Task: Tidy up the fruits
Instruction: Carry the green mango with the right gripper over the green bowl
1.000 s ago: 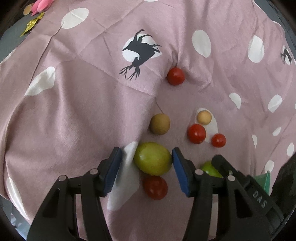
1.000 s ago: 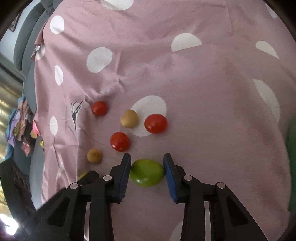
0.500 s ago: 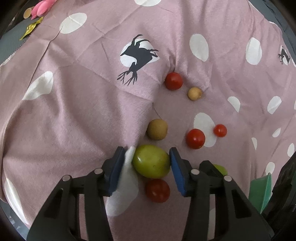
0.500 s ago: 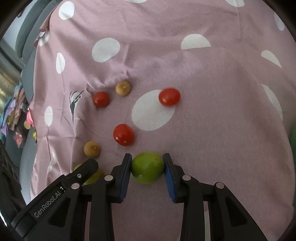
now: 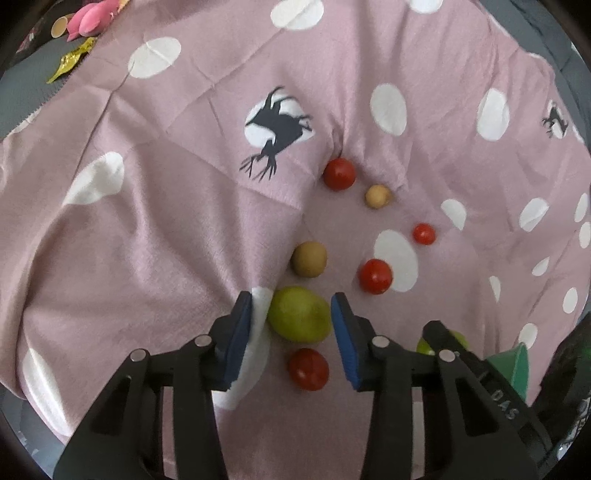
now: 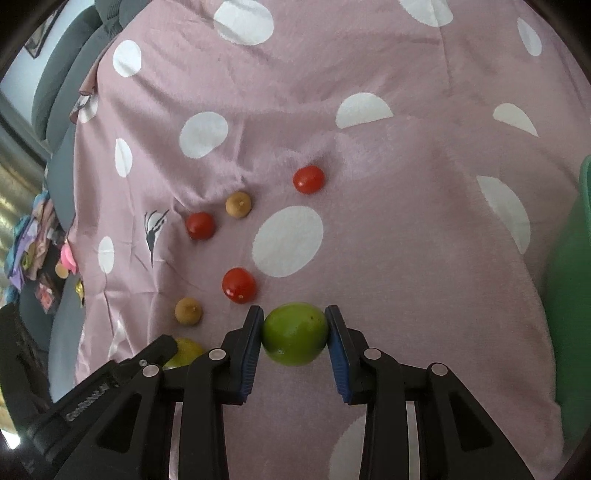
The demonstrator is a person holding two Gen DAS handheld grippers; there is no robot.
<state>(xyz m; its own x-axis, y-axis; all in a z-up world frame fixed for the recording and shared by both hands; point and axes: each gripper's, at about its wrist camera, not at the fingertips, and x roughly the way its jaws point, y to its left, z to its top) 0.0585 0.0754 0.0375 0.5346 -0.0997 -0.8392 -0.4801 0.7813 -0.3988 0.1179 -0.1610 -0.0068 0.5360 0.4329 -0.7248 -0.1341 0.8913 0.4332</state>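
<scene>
Right wrist view: green fruit (image 6: 294, 334) pinched between the blue pads of the right gripper (image 6: 294, 332), both fingers (image 6: 249, 350) touching its sides, fruit at or just above the pink spotted cloth (image 6: 406, 221); cannot tell if it is lifted. Red tomato (image 6: 239, 285) just beyond the left finger, close to the fruit. Brown round fruit (image 6: 188, 311) further left, near the tip of the other black gripper arm. Second brown fruit (image 6: 239, 204), a red tomato (image 6: 200, 225) beside it, another red tomato (image 6: 308, 179) further out on the cloth. Green container (image 6: 576, 277) at the right edge, well apart from the gripped fruit. Grey sofa (image 6: 62, 85) and clutter upper left.

Left wrist view: yellow-green fruit (image 5: 298, 314) sits on the cloth between the fingers of the left gripper (image 5: 291, 314). Right pad touches or nearly touches it, a gap shows on the left side, so the fingers are released, not clamped. Red tomato (image 5: 308, 368) lies just under the gripper, nearer the camera. Brown fruit (image 5: 308, 259) just beyond the yellow-green one. Three more tomatoes and a small tan fruit (image 5: 377, 196) scattered further right. Black deer print (image 5: 277, 129) on the cloth beyond. Pink object (image 5: 88, 22) at top left corner, off the cloth.
</scene>
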